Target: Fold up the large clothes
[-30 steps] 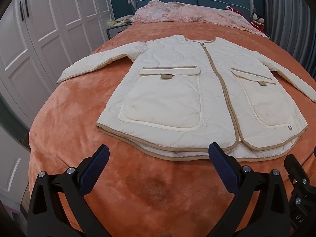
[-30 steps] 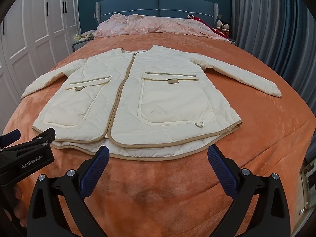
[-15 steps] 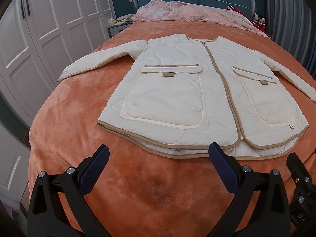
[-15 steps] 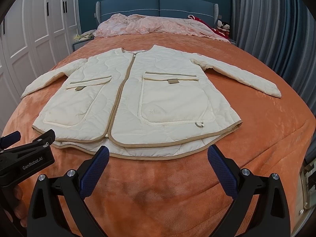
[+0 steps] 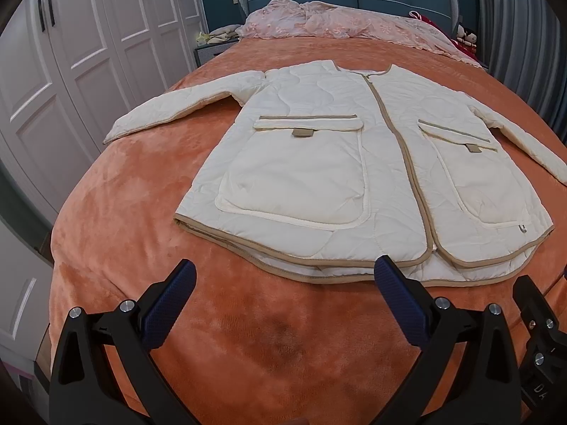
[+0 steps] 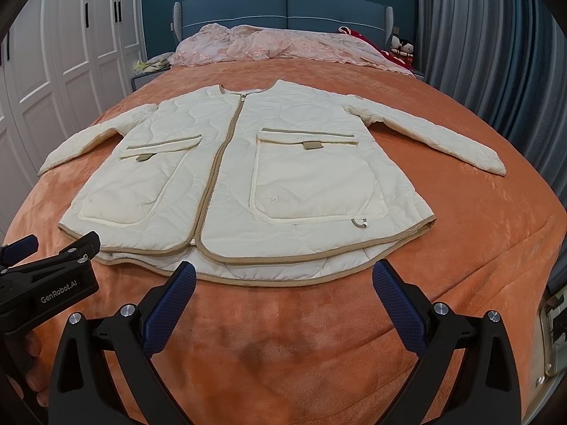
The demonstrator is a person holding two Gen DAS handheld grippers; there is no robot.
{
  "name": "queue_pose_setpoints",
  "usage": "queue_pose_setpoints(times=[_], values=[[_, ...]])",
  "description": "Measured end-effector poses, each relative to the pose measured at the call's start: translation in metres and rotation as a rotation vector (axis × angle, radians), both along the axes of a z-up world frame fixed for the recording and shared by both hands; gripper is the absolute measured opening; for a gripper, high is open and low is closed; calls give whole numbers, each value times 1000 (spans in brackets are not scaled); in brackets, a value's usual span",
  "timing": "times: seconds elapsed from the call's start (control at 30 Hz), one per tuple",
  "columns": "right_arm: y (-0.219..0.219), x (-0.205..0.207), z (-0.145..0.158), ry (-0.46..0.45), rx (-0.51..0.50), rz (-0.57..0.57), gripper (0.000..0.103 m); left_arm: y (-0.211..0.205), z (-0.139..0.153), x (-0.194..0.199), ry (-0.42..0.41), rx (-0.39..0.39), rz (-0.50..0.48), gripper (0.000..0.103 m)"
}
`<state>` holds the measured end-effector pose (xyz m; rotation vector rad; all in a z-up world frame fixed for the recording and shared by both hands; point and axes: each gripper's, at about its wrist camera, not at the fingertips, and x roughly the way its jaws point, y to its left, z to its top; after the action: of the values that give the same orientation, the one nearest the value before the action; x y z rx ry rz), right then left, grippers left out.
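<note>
White wardrobe doors (image 5: pixel 81 71) line the left wall, with a nightstand (image 6: pixel 149 78) beside the head of the bed. An orange plush bedspread (image 5: pixel 134 219) covers the bed. On it lies a cream quilted jacket (image 5: pixel 354 163), front up, tan-trimmed opening closed, collar toward the blue headboard (image 6: pixel 283 7) and hem toward the cameras. Its left-hand sleeve (image 5: pixel 177 106) extends flat toward the wardrobe side; two large flap pockets sit either side of the central trim; the other sleeve (image 6: pixel 436 134) extends toward the grey curtain (image 6: pixel 496 53). A rumpled pink lace cover (image 6: pixel 283 44) is bunched at the head of the bed, with small plush toys (image 6: pixel 402 47) at its right end.

The left claw (image 5: pixel 283 295) hovers above bare bedspread just short of the hem, its blue-padded fingers (image 5: pixel 170 304) wide apart and holding nothing. The right claw (image 6: pixel 283 295) hovers likewise in front of the hem near the jacket's centre, fingers (image 6: pixel 398 304) wide apart and holding nothing. In the right wrist view the left claw's body appears at lower left, beside the jacket's hem corner; in the left wrist view part of the right claw appears at the lower right edge.
</note>
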<state>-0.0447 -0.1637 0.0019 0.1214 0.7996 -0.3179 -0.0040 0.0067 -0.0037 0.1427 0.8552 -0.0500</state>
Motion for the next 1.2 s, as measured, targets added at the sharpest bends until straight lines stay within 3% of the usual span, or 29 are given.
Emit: queue_pose_setpoints(times=[1.2], values=[[3, -1, -1, 7, -3, 7, 98, 4, -3, 2, 23, -2, 19, 98]])
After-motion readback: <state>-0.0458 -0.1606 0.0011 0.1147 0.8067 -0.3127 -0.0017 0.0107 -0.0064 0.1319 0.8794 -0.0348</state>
